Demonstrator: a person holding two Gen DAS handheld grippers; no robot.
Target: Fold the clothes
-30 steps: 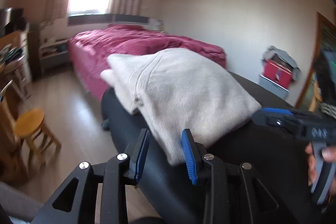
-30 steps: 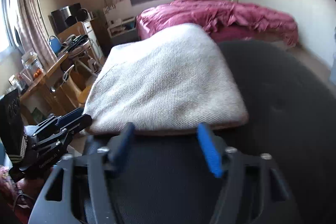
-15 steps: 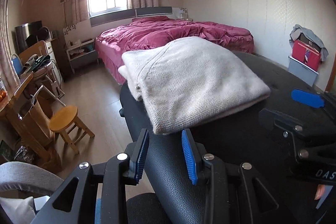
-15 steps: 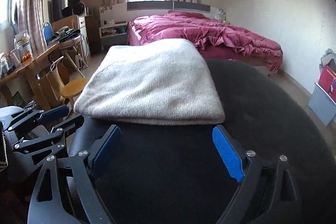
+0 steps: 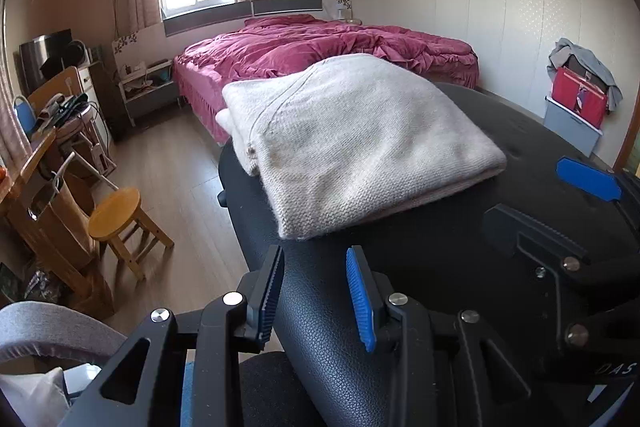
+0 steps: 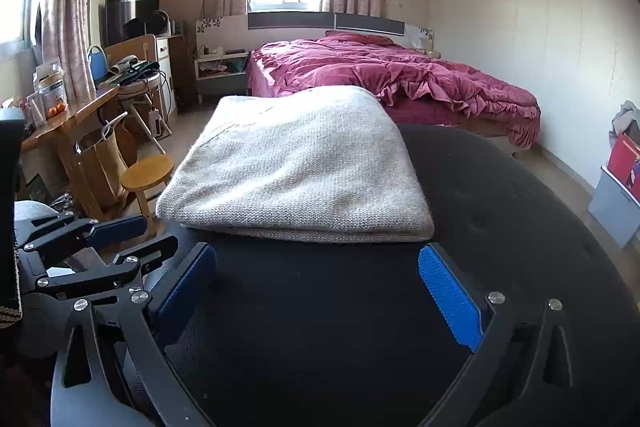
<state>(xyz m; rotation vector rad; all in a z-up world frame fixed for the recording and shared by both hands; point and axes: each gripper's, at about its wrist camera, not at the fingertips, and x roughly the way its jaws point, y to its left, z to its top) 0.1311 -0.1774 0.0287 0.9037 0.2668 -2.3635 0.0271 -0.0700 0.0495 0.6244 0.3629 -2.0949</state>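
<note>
Cream folded sweater (image 5: 352, 143) lies free; left tongs (image 5: 316, 295) narrowly parted and empty, right tongs (image 6: 320, 291) opening, empty.

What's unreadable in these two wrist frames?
- Sweater underside and inner folds: both views, covered by its own top layer.
- Black surface near edge: right wrist view, cut off behind the right gripper, jaws opening, nothing between.
- Items on the desk: too small.
</note>
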